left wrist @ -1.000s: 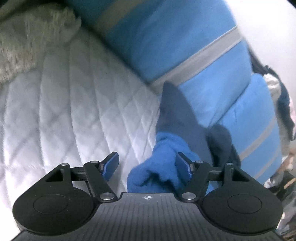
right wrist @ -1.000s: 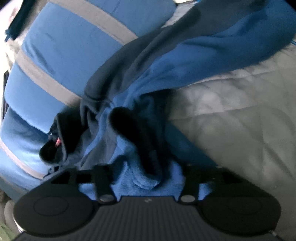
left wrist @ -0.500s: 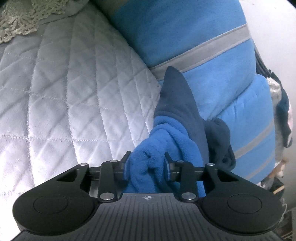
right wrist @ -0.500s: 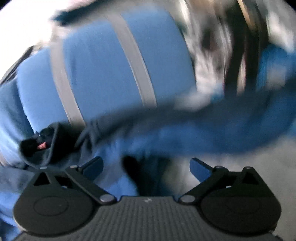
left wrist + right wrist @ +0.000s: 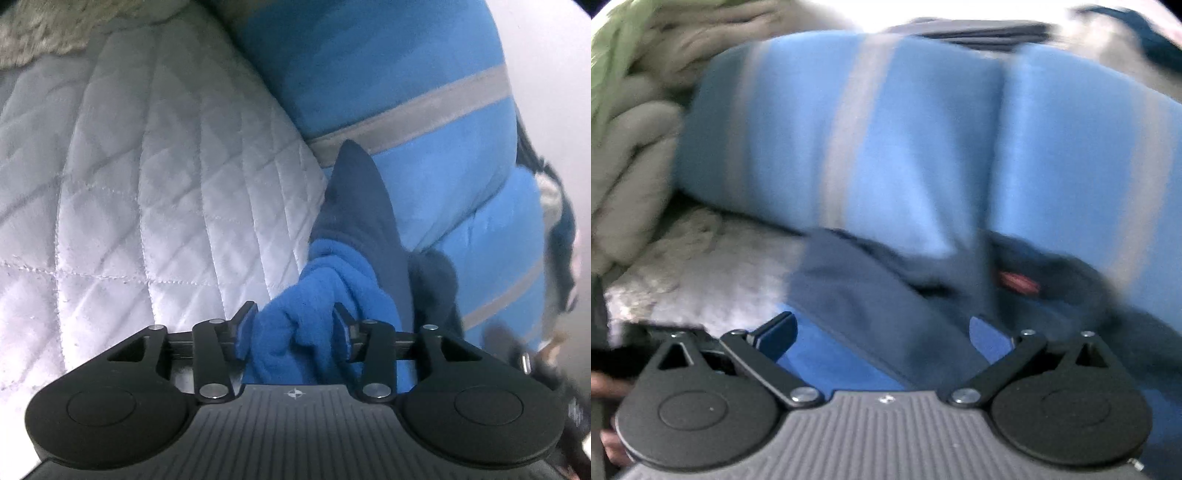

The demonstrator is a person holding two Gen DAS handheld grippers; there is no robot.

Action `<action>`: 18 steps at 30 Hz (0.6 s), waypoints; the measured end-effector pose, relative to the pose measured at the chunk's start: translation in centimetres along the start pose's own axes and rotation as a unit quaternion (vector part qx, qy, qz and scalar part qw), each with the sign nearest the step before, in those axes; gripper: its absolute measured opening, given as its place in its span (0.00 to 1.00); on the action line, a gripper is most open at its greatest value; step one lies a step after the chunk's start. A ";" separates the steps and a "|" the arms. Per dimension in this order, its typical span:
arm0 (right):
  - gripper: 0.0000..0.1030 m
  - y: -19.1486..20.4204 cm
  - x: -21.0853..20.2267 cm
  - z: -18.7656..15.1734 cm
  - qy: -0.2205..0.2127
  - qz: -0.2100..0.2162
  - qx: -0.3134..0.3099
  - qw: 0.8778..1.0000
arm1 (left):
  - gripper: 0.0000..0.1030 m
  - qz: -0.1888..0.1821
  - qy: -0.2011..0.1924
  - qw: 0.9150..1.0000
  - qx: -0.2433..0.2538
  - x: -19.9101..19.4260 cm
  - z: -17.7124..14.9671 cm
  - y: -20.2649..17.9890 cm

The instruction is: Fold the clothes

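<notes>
A blue and navy fleece garment (image 5: 354, 236) lies on the white quilted bed (image 5: 129, 206), against a striped blue pillow (image 5: 388, 85). My left gripper (image 5: 293, 328) is shut on a bunched bright-blue part of the garment. In the right wrist view, which is blurred, the garment (image 5: 879, 306) spreads below my right gripper (image 5: 886, 332), which is open and empty just above it. A small red tag (image 5: 1019, 282) shows in the navy folds.
The striped blue pillow (image 5: 886, 140) fills the back of the right wrist view. A beige and green knitted blanket (image 5: 624, 122) is piled at the left. A lace-edged cloth (image 5: 55, 33) lies at the top left of the bed.
My left gripper closed on the bright-blue fleece and holds it. My right gripper let go of the garment, opened, and swung round to face the pillow.
</notes>
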State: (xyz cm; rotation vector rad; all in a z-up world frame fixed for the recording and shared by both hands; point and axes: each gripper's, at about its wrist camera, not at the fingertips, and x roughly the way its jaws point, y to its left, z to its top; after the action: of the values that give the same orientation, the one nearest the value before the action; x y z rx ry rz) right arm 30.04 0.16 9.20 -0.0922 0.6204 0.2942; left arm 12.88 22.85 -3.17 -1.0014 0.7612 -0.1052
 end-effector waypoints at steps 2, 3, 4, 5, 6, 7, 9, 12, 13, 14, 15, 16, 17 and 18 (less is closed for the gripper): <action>1.00 1.3 2.9 1.9 -0.009 0.011 -0.030 0.999 | 0.41 -0.010 0.001 1.000 -0.018 0.0 0.2 0.4; 1.00 1.9 4.3 2.5 -0.008 0.009 -0.042 0.999 | 0.41 -0.011 0.001 1.000 -0.023 0.0 0.3 0.5; 1.00 2.4 5.6 2.8 -0.004 0.002 -0.053 0.999 | 0.41 -0.012 0.001 1.000 -0.026 0.0 0.3 0.5; 0.99 3.0 6.9 3.1 0.000 -0.004 -0.064 0.998 | 0.41 -0.012 0.003 1.000 -0.028 0.1 0.4 0.5; 0.99 3.6 8.2 3.4 0.004 -0.011 -0.074 0.997 | 0.41 -0.013 0.004 0.999 -0.029 0.1 0.4 0.6; 0.99 4.2 9.5 3.7 0.008 -0.018 -0.085 0.996 | 0.41 -0.013 0.004 0.999 -0.030 0.1 0.4 0.6; 0.99 5.3 12.1 4.3 0.016 -0.031 -0.107 0.994 | 0.39 -0.015 0.004 0.999 -0.033 0.1 0.4 0.7; 0.80 7.0 16.0 5.2 0.028 -0.051 -0.139 0.989 | 0.36 -0.017 0.004 0.999 -0.036 0.1 0.3 0.8; 0.51 7.0 17.1 5.3 0.039 -0.064 -0.134 0.988 | 0.35 -0.017 0.004 0.999 -0.038 0.1 0.3 0.9; 0.13 6.7 18.0 5.3 0.053 -0.081 -0.120 0.988 | 0.31 -0.019 0.004 0.999 -0.041 0.1 0.3 1.0; 0.13 6.3 18.3 5.4 0.055 -0.086 -0.103 0.989 | 0.27 -0.022 0.004 0.999 -0.047 0.0 0.1 1.3; 0.12 5.8 18.3 5.5 0.052 -0.086 -0.085 0.991 | 0.25 -0.024 0.004 0.998 -0.055 -0.1 0.0 1.5; 0.11 5.4 18.3 5.6 0.049 -0.085 -0.067 0.993 | 0.23 -0.025 0.004 0.998 -0.066 -0.2 -0.1 1.8; 0.11 5.0 18.1 5.7 0.043 -0.084 -0.051 0.994 | 0.22 -0.024 0.000 0.997 -0.075 -0.4 -0.3 2.0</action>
State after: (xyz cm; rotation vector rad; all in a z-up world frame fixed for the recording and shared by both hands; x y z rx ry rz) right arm 45.74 10.36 3.28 -0.2548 0.6779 0.1587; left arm 11.85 23.91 -4.63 -1.1622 0.7538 -0.0916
